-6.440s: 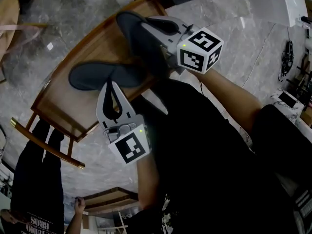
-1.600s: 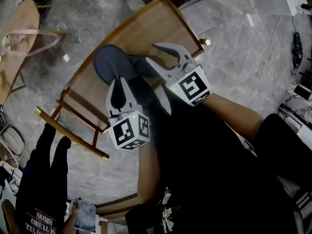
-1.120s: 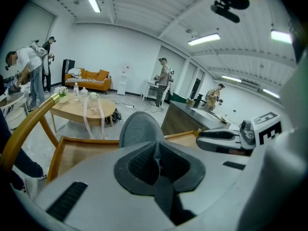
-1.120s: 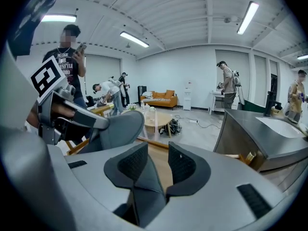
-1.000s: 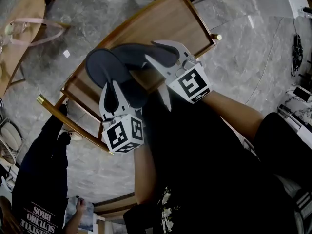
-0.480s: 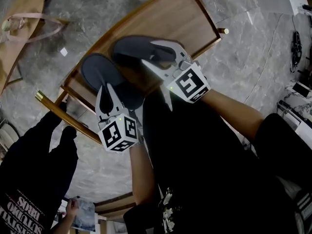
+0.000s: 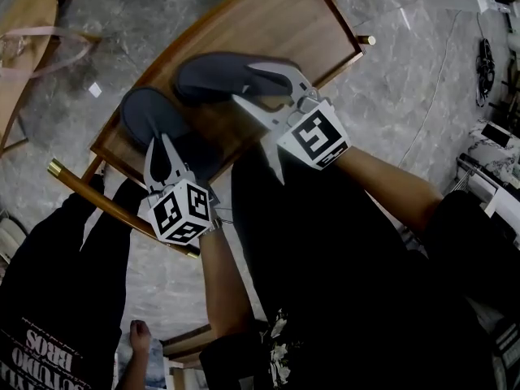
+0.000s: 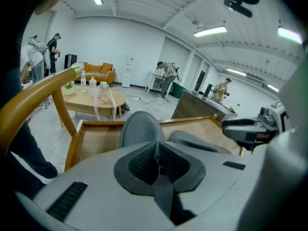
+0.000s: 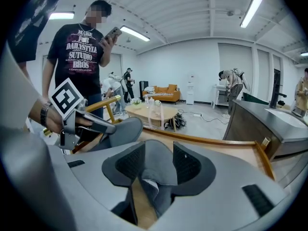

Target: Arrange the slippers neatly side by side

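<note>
Wooden tabletop (image 7: pixel 280 19) lies bare beyond; left gripper (image 7: pixel 160 149) clamps near slipper (image 7: pixel 145 110), right gripper (image 7: pixel 247 84) jaws gape round far slipper (image 7: pixel 210 75).

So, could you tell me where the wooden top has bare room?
The wooden top is bare beyond the slippers, up to its far rim. Its near side is crowded: left slipper, right slipper, left tongs, right tongs.

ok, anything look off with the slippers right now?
The pair isn't parallel yet: the left slipper, clamped by the left gripper, lies skewed to the right slipper on the wooden seat. The right slipper sits loose between the open jaws of the right gripper.
</note>
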### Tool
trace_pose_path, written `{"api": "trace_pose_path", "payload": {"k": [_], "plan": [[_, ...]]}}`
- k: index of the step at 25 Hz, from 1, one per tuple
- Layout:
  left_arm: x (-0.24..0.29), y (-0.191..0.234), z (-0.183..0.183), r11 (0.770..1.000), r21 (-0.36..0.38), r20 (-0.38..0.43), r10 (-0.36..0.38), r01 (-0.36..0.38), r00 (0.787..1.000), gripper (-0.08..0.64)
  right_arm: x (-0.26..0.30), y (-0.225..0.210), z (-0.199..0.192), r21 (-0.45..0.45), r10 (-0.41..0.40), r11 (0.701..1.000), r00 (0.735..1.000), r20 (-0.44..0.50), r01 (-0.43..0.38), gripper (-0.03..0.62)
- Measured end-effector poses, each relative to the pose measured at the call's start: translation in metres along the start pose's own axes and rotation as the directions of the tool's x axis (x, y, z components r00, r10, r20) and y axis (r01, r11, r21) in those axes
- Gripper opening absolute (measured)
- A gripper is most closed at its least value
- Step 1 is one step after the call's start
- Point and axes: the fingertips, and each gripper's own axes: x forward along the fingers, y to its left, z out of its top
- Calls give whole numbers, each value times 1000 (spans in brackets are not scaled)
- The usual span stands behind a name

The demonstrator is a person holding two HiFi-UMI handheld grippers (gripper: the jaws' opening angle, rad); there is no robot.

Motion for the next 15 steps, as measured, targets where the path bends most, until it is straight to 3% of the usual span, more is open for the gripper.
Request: {"api": "trace_pose_path", "payload": {"k": [8, 15], "plan": [[-2, 14, -13, 999, -17, 6, 46, -46, 999, 25, -3, -1, -7, 15, -11, 1000, 1000, -9, 11, 158], [1, 15, -17, 999, -33, 21, 34, -33, 999, 38, -3, 1, -4, 21, -11, 1000, 1000, -1, 11, 158]]}}
